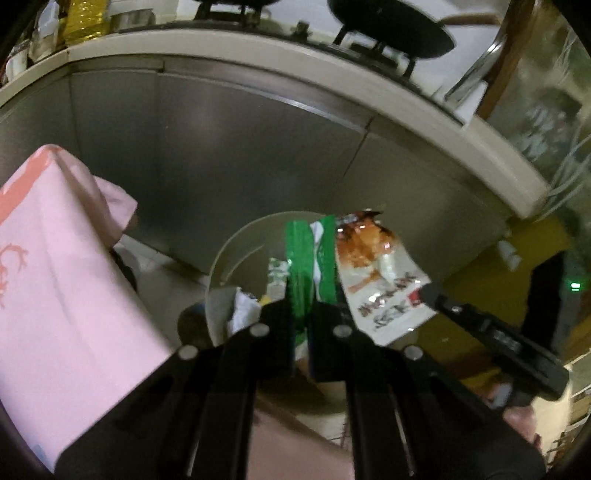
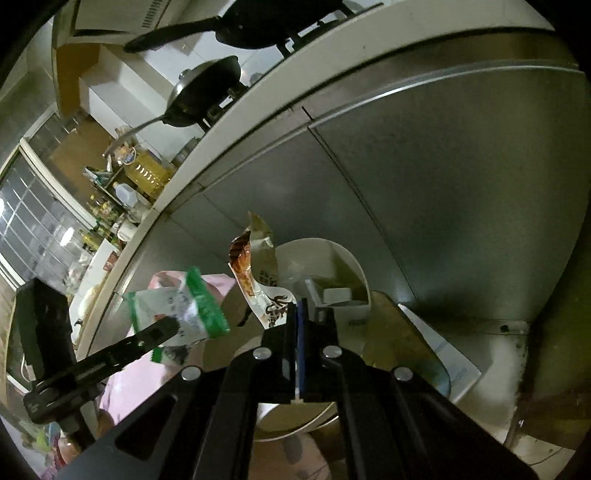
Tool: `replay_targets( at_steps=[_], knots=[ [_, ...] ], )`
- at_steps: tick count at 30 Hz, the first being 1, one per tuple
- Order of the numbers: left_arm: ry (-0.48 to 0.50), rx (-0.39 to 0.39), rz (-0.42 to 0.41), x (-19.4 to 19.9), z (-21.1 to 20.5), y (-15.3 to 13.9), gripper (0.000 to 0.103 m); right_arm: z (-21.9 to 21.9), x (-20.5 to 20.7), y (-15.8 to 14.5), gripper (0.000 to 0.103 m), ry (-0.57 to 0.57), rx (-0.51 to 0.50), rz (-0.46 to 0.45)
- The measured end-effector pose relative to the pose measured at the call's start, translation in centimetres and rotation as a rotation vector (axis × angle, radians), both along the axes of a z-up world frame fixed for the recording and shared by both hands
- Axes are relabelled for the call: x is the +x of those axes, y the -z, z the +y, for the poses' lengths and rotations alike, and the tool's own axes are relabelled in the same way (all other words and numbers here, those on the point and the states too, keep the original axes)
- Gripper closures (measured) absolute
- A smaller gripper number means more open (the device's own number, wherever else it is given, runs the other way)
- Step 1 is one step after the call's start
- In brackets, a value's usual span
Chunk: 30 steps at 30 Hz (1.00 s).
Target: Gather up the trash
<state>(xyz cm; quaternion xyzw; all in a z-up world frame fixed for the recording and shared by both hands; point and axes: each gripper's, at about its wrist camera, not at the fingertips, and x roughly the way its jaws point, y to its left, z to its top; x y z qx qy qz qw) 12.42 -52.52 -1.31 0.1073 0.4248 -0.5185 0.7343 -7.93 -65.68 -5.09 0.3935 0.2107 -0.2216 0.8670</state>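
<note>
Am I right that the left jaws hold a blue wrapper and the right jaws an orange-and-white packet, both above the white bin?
Not quite: the wrapper in the left gripper is green, as the left wrist view shows. The rest stands: the right gripper pinches the orange-and-white packet, both above the white bin.

Green-white wrapper [image 1: 308, 266]; orange-white wrapper [image 1: 373, 273]; beige bin [image 1: 236, 251].

Black wok [image 2: 207, 92] on stove, steel cabinet doors [image 1: 221, 147], oil bottle [image 1: 86, 20]
</note>
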Motion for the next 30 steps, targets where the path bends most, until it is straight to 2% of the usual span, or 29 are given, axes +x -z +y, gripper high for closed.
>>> replay_targets(
  at_steps=[1, 2, 4, 5, 6, 9, 12, 14, 15, 16, 22, 30],
  knots=[
    [-0.015, 0.021, -0.017, 0.1, -0.4, 0.6, 0.098, -0.2, 0.3, 0.4, 0.103, -0.001, -0.008, 0.004],
    [-0.028, 0.046, -0.026, 0.2, -0.9, 1.0, 0.089, 0.0, 0.5, 0.4, 0.103, 0.001, -0.016, 0.008],
    [-0.047, 0.110, -0.033, 0.3, -1.4, 2.1, 0.064, -0.1, 0.6, 0.8, 0.103, 0.010, -0.031, 0.026],
    [-0.050, 0.127, -0.033, 0.2, -1.3, 2.4, 0.043, -0.1, 0.9, 0.9, 0.103, 0.009, -0.036, 0.048],
    [-0.056, 0.128, -0.048, 0.0, -1.1, 2.6, 0.036, 0.0, 1.2, 1.1, 0.103, 0.003, -0.036, 0.062],
    [-0.051, 0.114, -0.111, -1.1, -0.3, 2.1, 0.035, 0.5, 1.6, 1.5, 0.100, -0.012, -0.035, 0.080],
    [-0.062, 0.097, -0.126, -1.7, 0.8, 1.1, 0.035, 0.9, 1.6, 1.5, 0.092, -0.022, -0.032, 0.083],
    [-0.071, 0.080, -0.125, -2.1, 1.5, 0.3, 0.035, 1.5, 1.3, 1.1, 0.074, -0.021, -0.048, 0.083],
    [-0.077, 0.067, -0.126, -2.3, 2.2, -0.1, 0.035, 1.8, 1.3, 0.8, 0.056, -0.016, -0.062, 0.085],
    [-0.079, 0.059, -0.130, -2.5, 2.5, -0.5, 0.035, 2.3, 1.1, 0.3, 0.048, -0.008, -0.090, 0.087],
    [-0.103, 0.034, -0.173, -3.7, 5.7, -2.2, 0.035, 5.4, 0.7, -2.3, 0.048, 0.006, -0.236, 0.170],
    [-0.184, 0.005, -0.196, -4.2, 12.4, -3.6, 0.035, 10.2, 0.0, -4.7, 0.048, -0.013, -0.341, 0.212]
  ],
)
